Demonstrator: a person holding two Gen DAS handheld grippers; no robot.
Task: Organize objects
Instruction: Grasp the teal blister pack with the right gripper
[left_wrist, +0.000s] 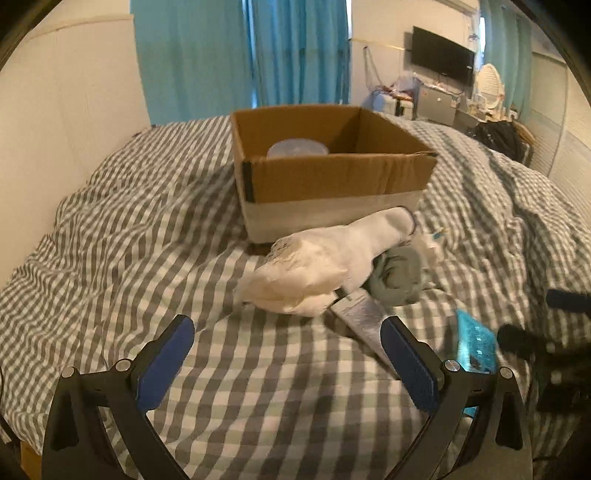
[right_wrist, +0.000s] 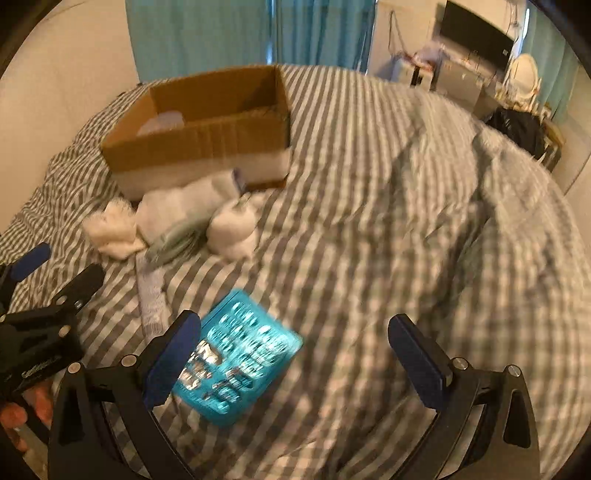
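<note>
An open cardboard box (left_wrist: 332, 177) stands on the striped bed and holds a clear round lid (left_wrist: 297, 148); the box also shows in the right wrist view (right_wrist: 199, 136). In front of it lies a pile: white cloth (left_wrist: 299, 273), a white sock (left_wrist: 369, 236), a rolled grey-green cloth (left_wrist: 399, 273) and a flat silver packet (left_wrist: 364, 321). A turquoise blister pack (right_wrist: 240, 362) lies on the bed by my right gripper's left finger. My left gripper (left_wrist: 288, 347) is open and empty, just short of the pile. My right gripper (right_wrist: 295, 343) is open and empty above the bed.
The grey-and-white striped duvet (right_wrist: 406, 221) is rumpled into a ridge at the right. Turquoise curtains (left_wrist: 240, 55) and a wall stand behind the bed. A TV (left_wrist: 443, 55) and a cluttered desk are at the far right. My left gripper also shows in the right wrist view (right_wrist: 55, 280).
</note>
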